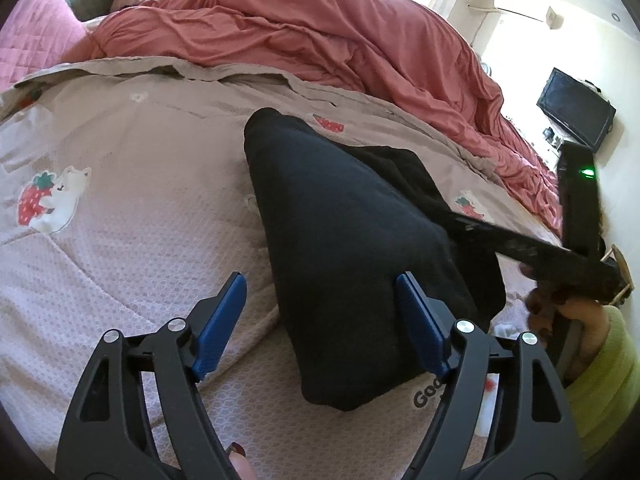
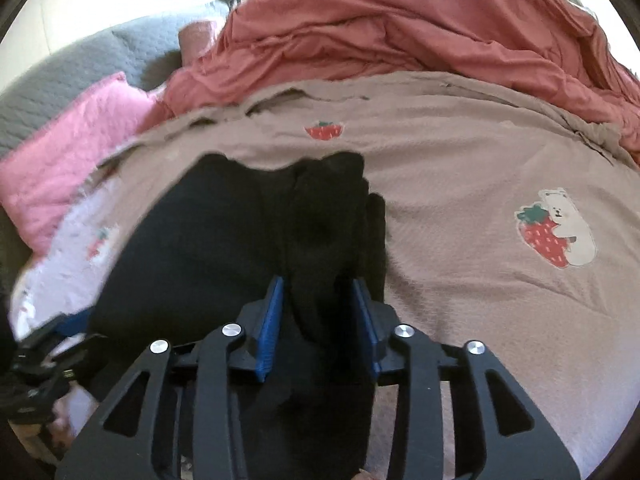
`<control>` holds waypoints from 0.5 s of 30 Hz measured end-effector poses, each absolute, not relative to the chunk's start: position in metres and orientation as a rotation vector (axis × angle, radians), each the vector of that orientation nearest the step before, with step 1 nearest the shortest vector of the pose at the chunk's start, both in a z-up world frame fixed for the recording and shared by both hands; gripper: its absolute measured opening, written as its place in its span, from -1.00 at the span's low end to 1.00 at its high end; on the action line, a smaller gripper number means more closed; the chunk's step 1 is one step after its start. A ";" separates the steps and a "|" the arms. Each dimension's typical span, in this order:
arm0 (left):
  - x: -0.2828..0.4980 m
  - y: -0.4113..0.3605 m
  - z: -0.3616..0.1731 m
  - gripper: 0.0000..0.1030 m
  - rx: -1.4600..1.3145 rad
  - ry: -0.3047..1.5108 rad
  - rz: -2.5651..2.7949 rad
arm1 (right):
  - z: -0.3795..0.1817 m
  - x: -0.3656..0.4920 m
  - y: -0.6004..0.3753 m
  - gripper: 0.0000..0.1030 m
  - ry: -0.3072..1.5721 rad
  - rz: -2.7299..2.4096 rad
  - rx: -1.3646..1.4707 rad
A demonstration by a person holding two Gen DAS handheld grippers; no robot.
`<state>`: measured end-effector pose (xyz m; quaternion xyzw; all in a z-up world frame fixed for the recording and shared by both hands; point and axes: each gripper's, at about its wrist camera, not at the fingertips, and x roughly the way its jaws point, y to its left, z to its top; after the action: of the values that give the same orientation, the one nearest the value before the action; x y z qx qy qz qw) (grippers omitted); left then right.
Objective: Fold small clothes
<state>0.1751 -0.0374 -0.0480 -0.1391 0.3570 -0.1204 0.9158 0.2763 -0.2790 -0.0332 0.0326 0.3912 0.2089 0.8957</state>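
A black garment (image 1: 340, 220) lies folded into a long wedge on the pinkish-brown strawberry bedspread (image 1: 140, 200). My left gripper (image 1: 320, 292) is open just above its near end: the right pad is over the cloth and the left pad over bare bedspread, with nothing pinched. In the right wrist view the black garment (image 2: 200, 240) spreads to the left. A raised fold of it runs up between the blue pads of my right gripper (image 2: 318, 300). The jaws stand partly apart and the pads do not squeeze the fold. A hand in a yellow-green sleeve (image 1: 600, 360) holds that gripper.
A rumpled red duvet (image 1: 320, 32) is heaped along the far side of the bed. A pink pillow (image 2: 72, 152) and a grey quilted headboard (image 2: 80, 68) lie at the left. A dark screen (image 1: 576, 116) stands by the far wall. Bedspread (image 2: 460, 180) stretches to the right.
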 end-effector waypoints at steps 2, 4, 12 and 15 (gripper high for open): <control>0.174 -0.035 -0.047 0.35 -0.296 0.732 -0.246 | -0.025 0.270 -0.291 -0.28 0.787 0.425 0.090; 0.174 -0.033 -0.047 0.35 -0.307 0.728 -0.243 | -0.018 0.263 -0.303 -0.28 0.779 0.436 0.122; 0.173 -0.021 -0.048 0.35 -0.389 0.723 -0.255 | -0.009 0.230 -0.310 -0.28 0.806 0.606 0.064; 0.175 -0.019 -0.052 0.35 -0.421 0.741 -0.276 | -0.011 0.217 -0.299 -0.28 0.799 0.679 -0.022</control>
<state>0.1745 -0.0195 -0.0519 -0.2034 0.3581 -0.1333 0.9015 0.2174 -0.2987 -0.0114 -0.0106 0.3814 0.3242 0.8656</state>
